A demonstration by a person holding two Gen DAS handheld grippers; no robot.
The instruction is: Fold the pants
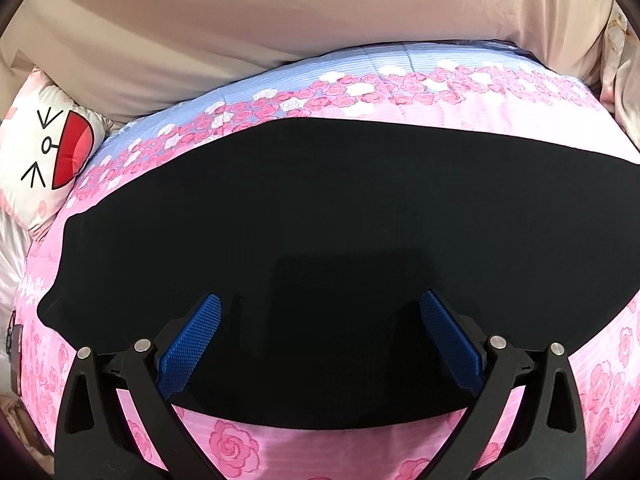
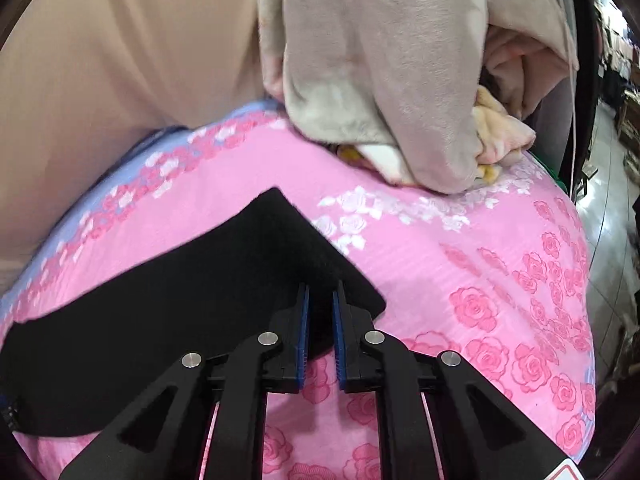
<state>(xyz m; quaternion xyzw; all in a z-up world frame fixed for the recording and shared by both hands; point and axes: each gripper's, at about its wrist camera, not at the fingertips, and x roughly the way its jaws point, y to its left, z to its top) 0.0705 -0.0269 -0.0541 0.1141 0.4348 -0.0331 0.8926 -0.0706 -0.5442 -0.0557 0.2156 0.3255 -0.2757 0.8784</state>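
Observation:
The black pants (image 1: pixel 340 208) lie flat as a wide band across the pink rose bedspread (image 1: pixel 236 444). My left gripper (image 1: pixel 320 320) hovers over the near edge of the pants. Its blue pads (image 1: pixel 192 344) stand wide apart and nothing is between them. In the right wrist view the pants (image 2: pixel 192 288) end in a pointed corner. My right gripper (image 2: pixel 320 292) sits on their near right edge. Its jaws are drawn in to a narrow slit, and black cloth fills that slit at the tips.
A beige sheet (image 1: pixel 280 32) covers the wall side behind the bed. A cartoon-face pillow (image 1: pixel 52 152) lies at the far left. A heap of grey-beige fleece clothing (image 2: pixel 400 80) rests on the bed's far right, and tiled floor (image 2: pixel 608 208) shows beyond the right edge.

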